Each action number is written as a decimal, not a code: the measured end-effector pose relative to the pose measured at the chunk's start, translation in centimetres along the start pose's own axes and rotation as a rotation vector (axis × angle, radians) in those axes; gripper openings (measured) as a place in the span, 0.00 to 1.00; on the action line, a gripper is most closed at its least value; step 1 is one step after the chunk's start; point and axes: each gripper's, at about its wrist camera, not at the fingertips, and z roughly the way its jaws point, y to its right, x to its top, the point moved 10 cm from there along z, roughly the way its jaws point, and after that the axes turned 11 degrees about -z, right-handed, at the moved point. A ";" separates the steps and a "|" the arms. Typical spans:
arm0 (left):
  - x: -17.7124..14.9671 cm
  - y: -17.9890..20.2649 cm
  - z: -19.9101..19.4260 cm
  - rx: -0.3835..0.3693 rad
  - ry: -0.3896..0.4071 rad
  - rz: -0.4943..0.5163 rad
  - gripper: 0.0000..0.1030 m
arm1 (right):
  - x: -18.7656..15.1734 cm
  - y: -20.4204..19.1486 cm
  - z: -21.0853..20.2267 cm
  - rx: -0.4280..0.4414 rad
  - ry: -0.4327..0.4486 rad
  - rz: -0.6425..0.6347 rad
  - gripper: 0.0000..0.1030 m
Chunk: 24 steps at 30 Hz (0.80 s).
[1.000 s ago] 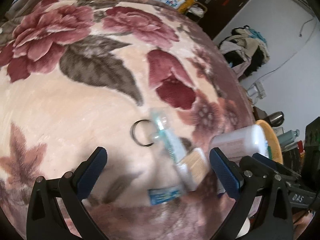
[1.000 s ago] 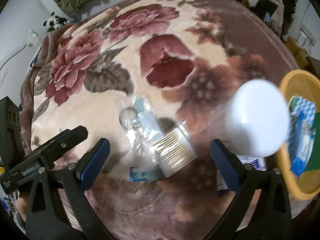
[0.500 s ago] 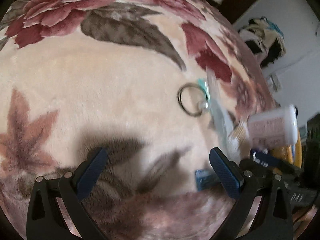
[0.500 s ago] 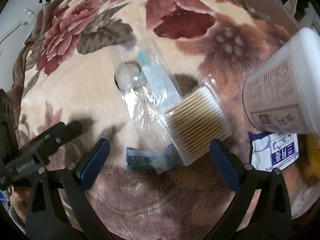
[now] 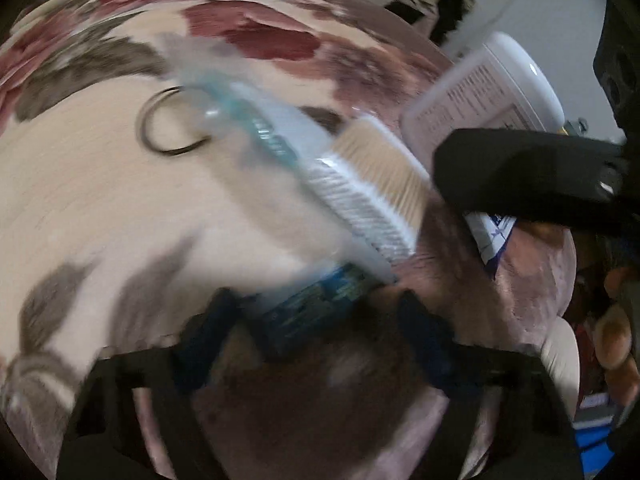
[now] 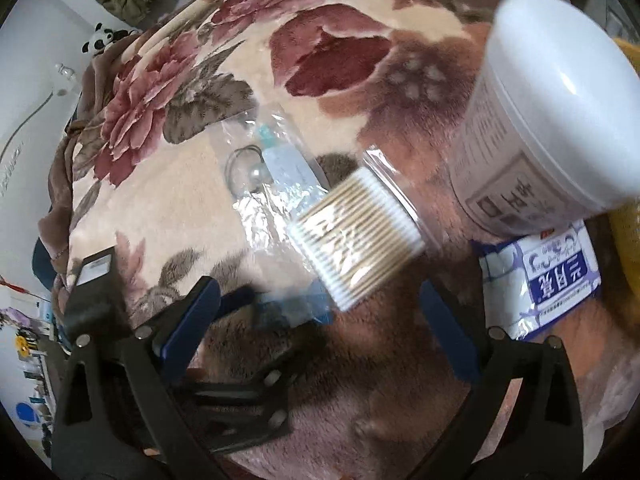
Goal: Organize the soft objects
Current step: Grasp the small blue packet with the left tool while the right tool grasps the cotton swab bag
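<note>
My left gripper closing astride blue packet on floral blanket, pads not yet pressing. My right gripper spread, empty, low over cotton swabs, next in reach.

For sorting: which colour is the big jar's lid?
White plastic jar lid: plain white, clearest in right wrist view.

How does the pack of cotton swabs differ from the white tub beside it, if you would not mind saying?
The cotton swabs are a flat clear pack showing rows of tan sticks with white tips; the white tub is a bulky opaque cylinder with printed text and a smooth domed lid. The swabs lie flat on the floral blanket; the tub is tipped on its side. Both lie on that blanket, near each other.
</note>
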 end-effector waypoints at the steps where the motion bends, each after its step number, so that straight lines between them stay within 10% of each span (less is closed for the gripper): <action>1: 0.1 0.2 0.2 -0.004 -0.002 0.007 0.49 | -0.1 0.2 0.0 0.003 -0.002 0.012 0.98; 12: 2.2 -10.2 -6.0 0.115 0.140 -0.232 0.46 | 1.1 0.3 1.7 -0.066 0.004 0.044 0.98; 24: 2.7 -17.7 -6.9 0.125 0.166 -0.438 0.70 | 0.7 4.9 5.1 -0.222 0.033 0.544 0.93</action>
